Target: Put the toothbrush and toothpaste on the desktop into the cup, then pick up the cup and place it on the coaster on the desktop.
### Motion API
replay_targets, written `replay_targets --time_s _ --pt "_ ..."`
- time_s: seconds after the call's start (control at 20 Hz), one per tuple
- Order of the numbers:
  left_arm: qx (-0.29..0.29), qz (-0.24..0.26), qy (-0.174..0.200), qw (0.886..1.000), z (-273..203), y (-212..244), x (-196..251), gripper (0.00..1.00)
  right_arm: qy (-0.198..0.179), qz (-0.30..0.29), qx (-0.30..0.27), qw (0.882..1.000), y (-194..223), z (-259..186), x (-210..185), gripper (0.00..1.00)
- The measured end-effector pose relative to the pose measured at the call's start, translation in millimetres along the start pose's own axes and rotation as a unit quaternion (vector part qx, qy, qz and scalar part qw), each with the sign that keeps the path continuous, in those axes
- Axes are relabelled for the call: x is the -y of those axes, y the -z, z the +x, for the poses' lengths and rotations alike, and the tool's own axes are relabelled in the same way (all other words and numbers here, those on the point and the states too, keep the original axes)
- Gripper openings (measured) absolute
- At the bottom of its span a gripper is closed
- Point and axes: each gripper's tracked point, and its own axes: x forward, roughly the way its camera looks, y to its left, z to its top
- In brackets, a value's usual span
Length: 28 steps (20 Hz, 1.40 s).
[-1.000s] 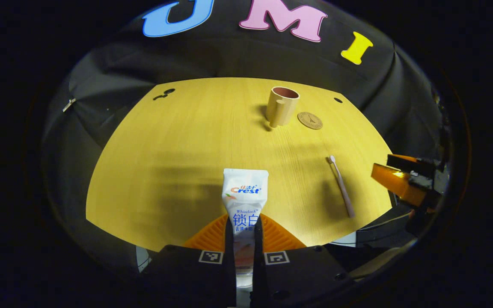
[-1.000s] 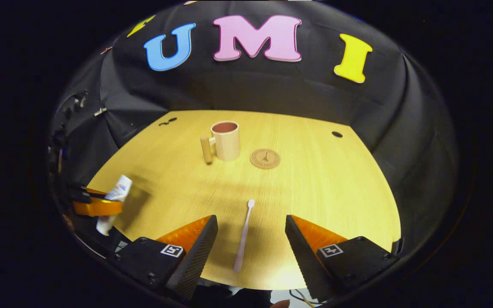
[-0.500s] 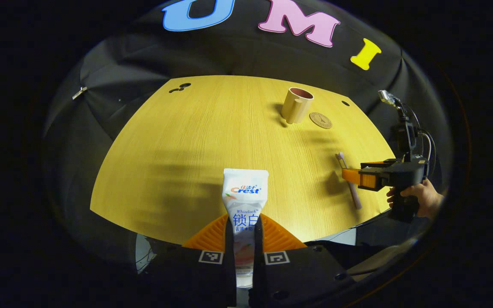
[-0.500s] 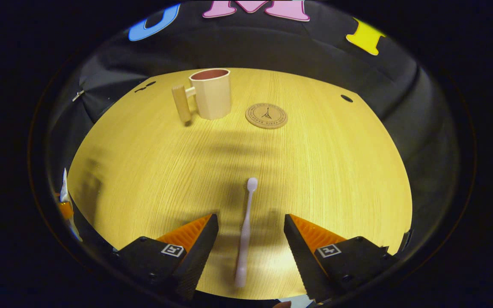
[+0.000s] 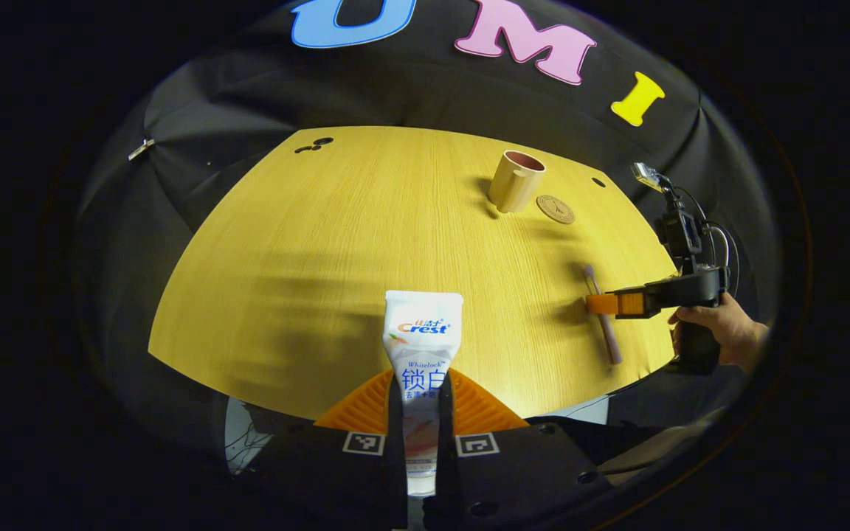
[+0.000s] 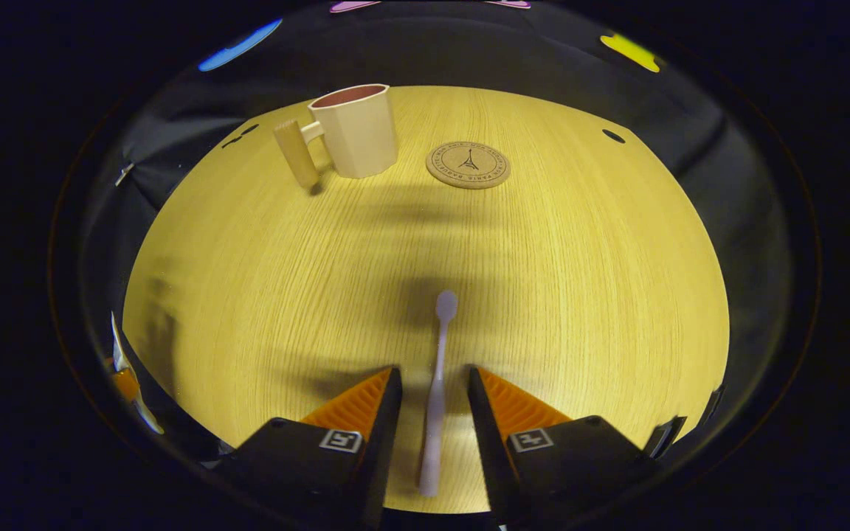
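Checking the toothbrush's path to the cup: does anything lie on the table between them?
Nothing. In the right gripper view only bare wooden table with soft shadows runs from the toothbrush head to the cup; the coaster sits beside the cup, off that line.

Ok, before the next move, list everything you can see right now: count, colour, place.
toothpaste tube: one, white with blue and red print, clamped between the left tongs, held above the near edge of the table
toothbrush: one, pale pink, flat on the table, near right part, lying between the right tongs' fingers
cup: one, beige with a reddish inside and a wooden handle, upright at the far side of the table, empty
coaster: one, round, brown, flat on the table just right of the cup
table: one, yellow wood grain
left tongs: one, shut on the tube
right tongs: one, narrowed around the brush handle, gaps visible either side
hand: one, holding the right tongs' grip
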Motion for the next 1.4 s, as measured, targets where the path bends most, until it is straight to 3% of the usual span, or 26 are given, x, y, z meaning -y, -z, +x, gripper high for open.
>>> replay_targets --time_s 0.1,0.15,0.4,0.6,0.75,0.95,1.1,1.4 --pt "-0.001 -0.004 -0.001 1.000 1.1 2.0 1.5 0.20 0.000 0.011 -0.019 1.000 4.6 -2.9 -0.2 0.14" --pt "-0.002 -0.006 0.000 1.000 2.1 4.0 2.7 0.21 -0.003 0.009 -0.025 1.000 6.1 -3.0 -1.3 0.09" --pt "0.003 -0.024 -0.004 1.000 0.1 9.6 6.6 0.20 -0.009 0.005 0.010 1.000 4.0 -7.4 2.3 0.07" --pt "0.027 -0.025 0.001 0.999 -8.5 1.3 9.9 0.21 -0.061 0.006 0.082 0.995 -17.0 -31.4 -4.2 0.07" --pt "0.061 -0.021 0.012 0.998 -23.6 -21.7 26.4 0.20 -0.094 0.029 0.140 0.985 -41.0 -62.2 -1.2 0.07" --pt "0.126 -0.013 0.037 0.991 -22.1 -89.4 61.3 0.20 -0.126 0.068 0.233 0.962 -79.4 -114.5 15.1 0.06" --pt "0.199 0.006 0.061 0.978 -31.3 -152.1 92.8 0.20 -0.147 0.083 0.278 0.946 -101.9 -146.5 29.4 0.06" --pt "0.315 0.016 0.127 0.940 -36.2 -258.2 156.4 0.20 -0.163 0.083 0.305 0.935 -118.7 -175.8 52.2 0.06"
